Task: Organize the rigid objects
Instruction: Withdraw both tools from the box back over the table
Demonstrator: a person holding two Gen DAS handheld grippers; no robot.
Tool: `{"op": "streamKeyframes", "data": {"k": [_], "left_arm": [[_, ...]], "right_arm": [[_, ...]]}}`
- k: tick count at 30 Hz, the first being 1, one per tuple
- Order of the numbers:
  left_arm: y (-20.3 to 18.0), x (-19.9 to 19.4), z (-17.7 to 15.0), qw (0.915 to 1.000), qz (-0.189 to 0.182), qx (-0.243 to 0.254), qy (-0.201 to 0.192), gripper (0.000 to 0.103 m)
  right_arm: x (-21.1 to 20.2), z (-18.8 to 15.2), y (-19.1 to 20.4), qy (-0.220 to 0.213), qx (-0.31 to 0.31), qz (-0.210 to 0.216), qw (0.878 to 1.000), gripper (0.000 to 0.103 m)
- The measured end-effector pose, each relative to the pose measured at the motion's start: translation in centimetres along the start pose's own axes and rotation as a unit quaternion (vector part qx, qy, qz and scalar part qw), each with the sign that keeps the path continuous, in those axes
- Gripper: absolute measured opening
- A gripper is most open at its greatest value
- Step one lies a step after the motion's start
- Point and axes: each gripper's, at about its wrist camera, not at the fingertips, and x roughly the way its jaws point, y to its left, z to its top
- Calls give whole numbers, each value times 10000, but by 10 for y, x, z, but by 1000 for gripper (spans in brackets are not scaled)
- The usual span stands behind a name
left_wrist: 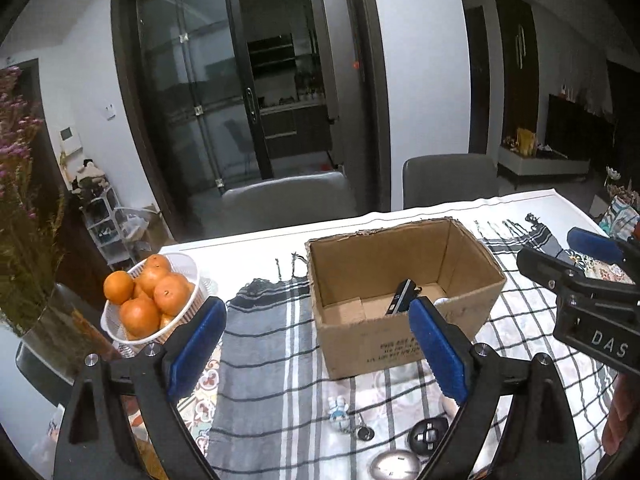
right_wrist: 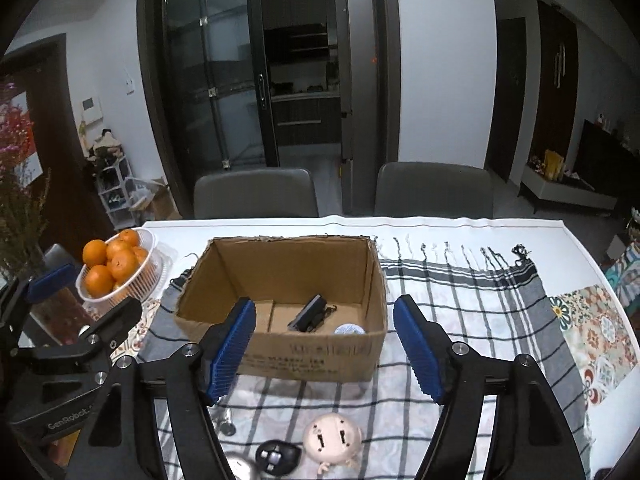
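An open cardboard box (left_wrist: 400,320) (right_wrist: 320,360) stands on a checked cloth. Inside lie a black device (left_wrist: 402,296) (right_wrist: 310,314) and a pale round thing (right_wrist: 349,329). In front of the box lie a small white-blue figurine (left_wrist: 338,408), a black round object (left_wrist: 427,434) (right_wrist: 276,456), a silver oval object (left_wrist: 394,466), a pink round toy (right_wrist: 333,438) and a metal keyring (right_wrist: 226,420). My left gripper (left_wrist: 320,344) is open and empty above these. My right gripper (right_wrist: 326,348) is open and empty before the box, and it also shows in the left wrist view (left_wrist: 572,256).
A white basket of oranges (left_wrist: 148,300) (right_wrist: 116,268) sits left of the box. A glass vase with purple flowers (left_wrist: 36,280) stands at the far left. Two grey chairs (right_wrist: 256,196) (right_wrist: 434,190) stand behind the table's far edge.
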Motion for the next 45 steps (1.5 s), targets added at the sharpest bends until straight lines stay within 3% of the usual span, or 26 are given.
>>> {"op": "streamKeyframes", "data": {"k": [14, 29, 41, 45], "left_arm": [[13, -66, -57, 9984, 192, 86, -520, 97], [17, -99, -116, 9980, 297, -39, -563, 98], [16, -114, -156, 9985, 31, -176, -516, 98], [17, -112, -170, 9990, 0, -213, -384, 103]], "right_arm": [[-62, -42, 25, -554, -221, -235, 9979, 79], [-95, -100, 46, -750, -407, -85, 9963, 84], [-111, -144, 45, -835, -195, 135, 9962, 86], [-111, -156, 49, -886, -208, 91, 9958, 86]]}}
